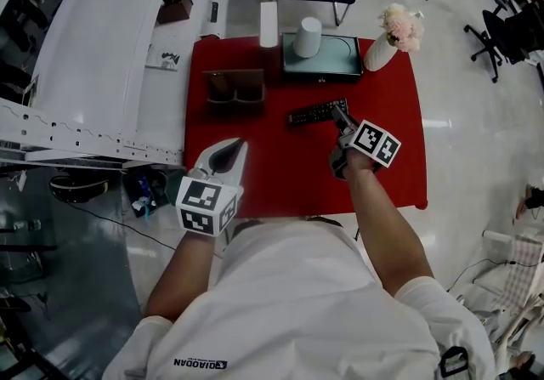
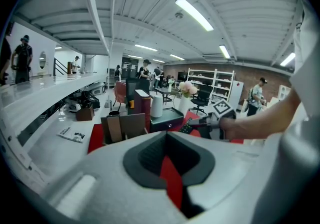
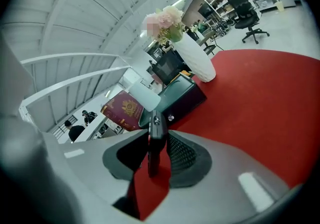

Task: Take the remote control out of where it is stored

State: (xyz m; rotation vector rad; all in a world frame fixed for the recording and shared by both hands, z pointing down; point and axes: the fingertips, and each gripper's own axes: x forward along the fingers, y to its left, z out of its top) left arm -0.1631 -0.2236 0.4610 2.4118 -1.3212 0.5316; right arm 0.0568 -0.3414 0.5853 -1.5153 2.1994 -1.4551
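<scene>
my right gripper point(image 1: 342, 120) is clamped on the end of the remote control point(image 1: 316, 113), low over the red table point(image 1: 255, 191) and clear of the wooden holder point(image 1: 234, 86), so little seems left; my left gripper point(image 1: 228, 151) has its jaws apart, empty.

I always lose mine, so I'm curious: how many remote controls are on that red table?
1. The black remote control lies mid-table, its near end between the right gripper's jaws. More could be hidden inside the wooden holder or the dark box.
</scene>
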